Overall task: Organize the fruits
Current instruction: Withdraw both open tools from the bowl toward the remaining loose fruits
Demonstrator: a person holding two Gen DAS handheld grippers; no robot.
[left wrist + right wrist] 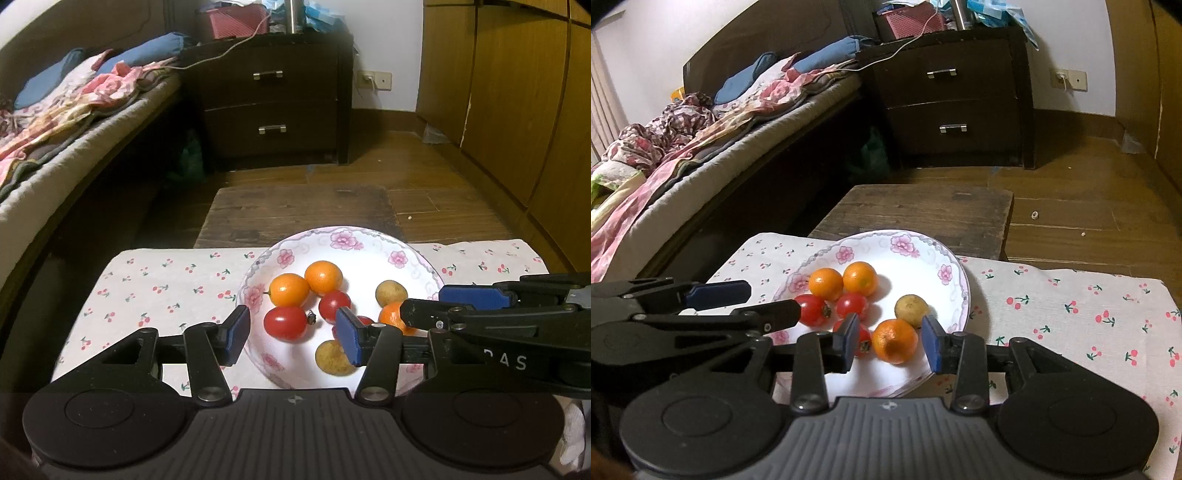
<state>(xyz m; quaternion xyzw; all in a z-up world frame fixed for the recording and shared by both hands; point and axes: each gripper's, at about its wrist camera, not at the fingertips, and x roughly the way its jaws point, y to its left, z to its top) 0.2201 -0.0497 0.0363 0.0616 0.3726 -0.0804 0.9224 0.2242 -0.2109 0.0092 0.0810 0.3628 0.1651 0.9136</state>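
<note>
Both grippers crowding 1 floral plate (955,275) on the counter, left gripper (293,334) wide and empty, right gripper (890,341) loosely bracketing an orange (894,340): risk of knocking loose fruit rolling.

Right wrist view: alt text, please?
The right gripper straddles an orange on a floral plate, pads not touching it. Two more oranges, tomatoes and a brownish fruit lie there; the left gripper reaches in.

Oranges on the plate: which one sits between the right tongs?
The lone orange at the plate's near edge, beside the brownish fruit. The other two oranges sit together at the far side.
</note>
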